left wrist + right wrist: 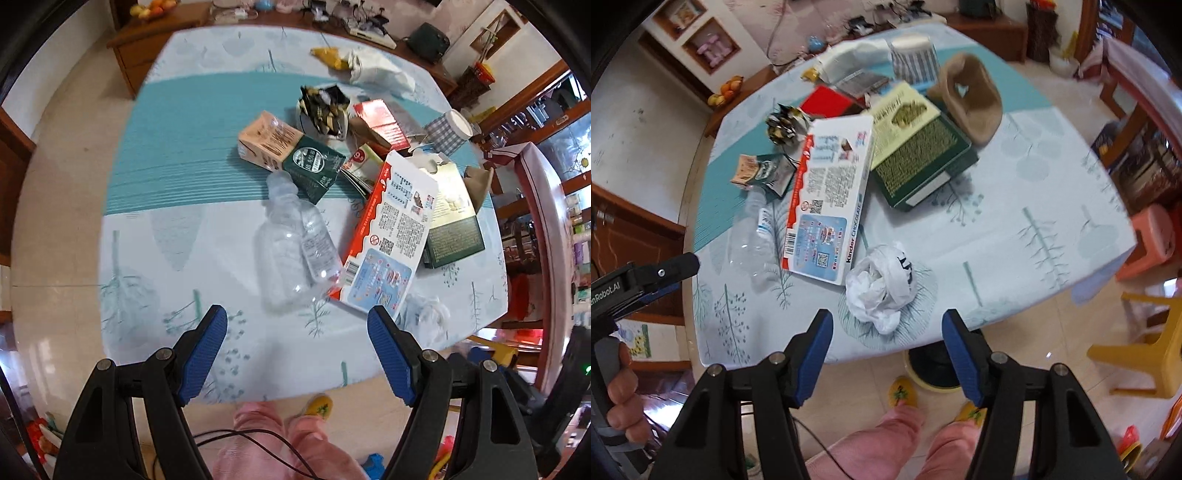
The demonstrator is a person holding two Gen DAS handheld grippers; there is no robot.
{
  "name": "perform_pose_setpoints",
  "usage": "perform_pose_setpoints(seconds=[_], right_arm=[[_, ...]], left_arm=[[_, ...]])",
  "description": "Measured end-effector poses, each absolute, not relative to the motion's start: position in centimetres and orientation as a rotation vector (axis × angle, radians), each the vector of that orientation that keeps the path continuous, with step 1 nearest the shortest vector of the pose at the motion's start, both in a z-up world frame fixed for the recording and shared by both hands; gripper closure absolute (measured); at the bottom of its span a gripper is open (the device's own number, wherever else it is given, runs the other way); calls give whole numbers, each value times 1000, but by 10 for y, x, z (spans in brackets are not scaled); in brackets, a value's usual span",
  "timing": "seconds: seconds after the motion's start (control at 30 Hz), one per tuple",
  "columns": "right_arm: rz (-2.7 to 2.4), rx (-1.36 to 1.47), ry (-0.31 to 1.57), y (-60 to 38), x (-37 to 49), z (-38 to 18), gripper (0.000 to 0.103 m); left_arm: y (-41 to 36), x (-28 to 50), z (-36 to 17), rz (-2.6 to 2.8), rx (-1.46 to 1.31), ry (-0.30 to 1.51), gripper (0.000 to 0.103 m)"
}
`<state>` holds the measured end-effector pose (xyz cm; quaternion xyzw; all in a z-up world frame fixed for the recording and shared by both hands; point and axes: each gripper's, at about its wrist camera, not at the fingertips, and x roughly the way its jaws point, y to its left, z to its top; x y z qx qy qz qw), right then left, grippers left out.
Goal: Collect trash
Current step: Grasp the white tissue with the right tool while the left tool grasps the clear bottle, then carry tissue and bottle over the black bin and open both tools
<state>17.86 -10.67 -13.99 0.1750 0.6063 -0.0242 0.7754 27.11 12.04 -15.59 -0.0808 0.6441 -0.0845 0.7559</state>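
Both grippers, left gripper (pixel 297 321) and right gripper (pixel 887 325), are hanging with jaws apart, gripping nothing, over a tree-print tablecloth (pixel 1015 236). A Kinder Chocolate box (pixel 827 199), clear plastic bottle (pixel 291 243) and crumpled white bag (pixel 879 288) are lying on it above the beige tile floor (pixel 62 206).

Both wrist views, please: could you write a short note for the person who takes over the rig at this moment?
Left gripper: open, holding nothing, above the near table edge, facing the clear plastic bottle.
Right gripper: open, holding nothing, over the crumpled white plastic bag.
On the table: Kinder chocolate box, green box, small carton, foil wrappers, red box, checked cup.
Done: no item is gripped.
Left: collect every piece; no bin is visible.
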Motion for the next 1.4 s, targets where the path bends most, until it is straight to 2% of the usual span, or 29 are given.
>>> perform_pose_setpoints(seconds=[0.17, 0.4, 0.47, 0.53, 0.6, 1.03, 1.4], right_arm=[[-72, 391, 1325, -103, 192, -157, 42], [-86, 419, 1337, -101, 203, -175, 50], [-87, 433, 1339, -103, 203, -179, 56], [-91, 451, 1332, -104, 202, -180, 60], [-99, 458, 1330, -106, 200, -179, 65], [-73, 537, 1341, -126, 167, -156, 74], [107, 496, 1346, -151, 132, -146, 79]], left_arm=[[113, 294, -187, -175, -189, 1462, 26], [106, 319, -219, -163, -216, 1511, 26], [103, 323, -226, -168, -224, 1521, 33], [100, 328, -231, -181, -238, 1543, 48], [102, 327, -235, -170, -245, 1557, 49], [129, 278, -208, -153, -262, 1518, 50], [121, 181, -180, -104, -308, 1439, 51]])
